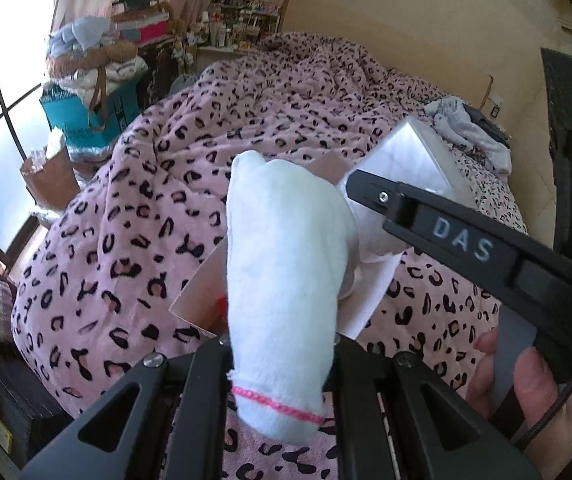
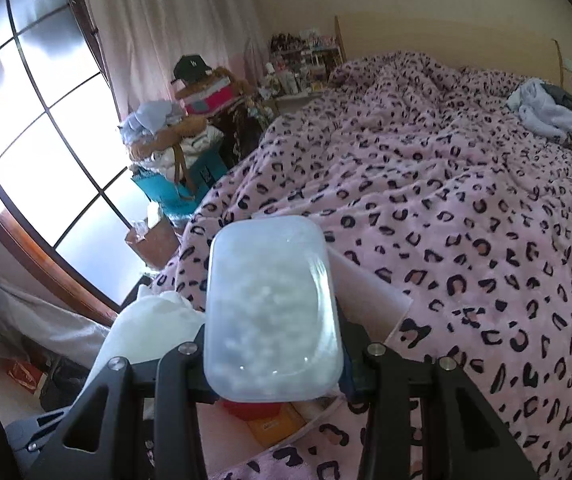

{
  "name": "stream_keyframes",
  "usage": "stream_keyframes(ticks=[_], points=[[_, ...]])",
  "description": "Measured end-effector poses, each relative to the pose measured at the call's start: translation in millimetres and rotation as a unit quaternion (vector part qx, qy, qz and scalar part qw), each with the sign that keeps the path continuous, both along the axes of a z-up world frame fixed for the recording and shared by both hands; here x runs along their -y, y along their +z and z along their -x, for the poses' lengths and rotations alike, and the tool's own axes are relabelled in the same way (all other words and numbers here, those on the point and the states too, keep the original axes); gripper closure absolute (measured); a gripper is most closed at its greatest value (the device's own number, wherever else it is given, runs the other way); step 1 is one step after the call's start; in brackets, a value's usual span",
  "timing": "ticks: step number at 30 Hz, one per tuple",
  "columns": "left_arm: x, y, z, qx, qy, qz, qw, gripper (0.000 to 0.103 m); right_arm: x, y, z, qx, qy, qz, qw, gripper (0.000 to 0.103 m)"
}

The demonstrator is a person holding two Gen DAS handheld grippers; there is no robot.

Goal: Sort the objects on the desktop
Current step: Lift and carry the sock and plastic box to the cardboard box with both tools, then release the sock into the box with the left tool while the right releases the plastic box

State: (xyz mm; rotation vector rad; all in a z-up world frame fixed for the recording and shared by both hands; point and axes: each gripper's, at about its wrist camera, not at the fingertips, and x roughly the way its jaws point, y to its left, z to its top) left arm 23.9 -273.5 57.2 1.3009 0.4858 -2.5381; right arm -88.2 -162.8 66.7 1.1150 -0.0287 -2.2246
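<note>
Clamped between the left gripper [image 1: 282,364] fingers: a white sock [image 1: 282,264] with a pink stitched line near its cuff, standing up from the closed fingers over a pink leopard-print bedspread [image 1: 126,248]. Just behind the sock, a cardboard box [image 1: 202,292] lying on the bed, with white paper [image 1: 370,292] beside it. Reaching in from the right of the left wrist view, the right gripper [image 1: 370,190], marked "DAS", held by a hand [image 1: 526,384] at the lower edge. Gripped in the right fingers, closed on its sides: a clear plastic case [image 2: 272,312] with rounded corners, small white pieces inside, raised above the bed close to the sock. Under the case in the right wrist view, red and orange items [image 2: 262,416], too hidden to tell apart. Farther off: crumpled clothes [image 2: 558,116] at the far side of the bed, a cluttered shelf [image 2: 306,60], a black cap [image 2: 192,68] on a pile, a window [image 2: 34,152] at left.
</note>
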Motion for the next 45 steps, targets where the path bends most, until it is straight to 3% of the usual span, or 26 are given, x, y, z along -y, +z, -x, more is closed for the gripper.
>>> stream_keyframes(ticks=[12,18,21,23,25,27,29,31,37,45], points=[[9.1,-33.1,9.5,0.026,0.003,-0.016,0.9995,0.093,19.9,-38.8,6.7,0.032,0.017,-0.034,0.999,0.061],[10.8,-29.3,7.4,0.024,0.007,-0.017,0.9995,0.090,23.2,-33.2,6.6,0.036,0.030,-0.047,0.998,0.061],[8.5,-19.3,2.7,0.019,0.008,-0.012,0.9997,0.082,16.8,-17.9,5.4,0.032,0.026,-0.034,0.999,0.060],[7.0,-12.6,-0.5,0.015,0.009,-0.008,0.9998,0.059,9.6,-4.6,5.4,0.039,0.022,-0.018,0.999,0.059],[5.5,-6.0,-3.7,0.012,0.009,-0.004,0.9999,0.051,2.8,7.5,2.9,0.038,0.018,-0.010,0.999,0.059],[4.0,0.7,-6.8,0.008,0.010,0.000,0.9999,0.049,-3.4,17.7,-2.2,0.034,0.016,-0.011,0.999,0.059],[1.6,7.4,-9.9,0.006,0.009,0.002,0.9999,0.033,-10.6,26.1,-9.4,0.032,0.014,-0.013,0.999,0.057],[-2.0,14.0,-13.9,0.002,0.009,0.006,0.9999,0.026,-19.6,31.8,-17.7,0.027,0.007,-0.017,0.999,0.056],[-10.6,26.0,-26.1,-0.001,0.006,0.012,0.9999,0.013,-49.6,28.8,-32.4,0.039,-0.023,-0.024,0.999,0.047],[-17.0,20.4,-33.0,0.017,0.011,0.038,0.9991,0.012,-69.6,5.2,-52.8,0.045,-0.044,-0.054,0.997,0.047]])
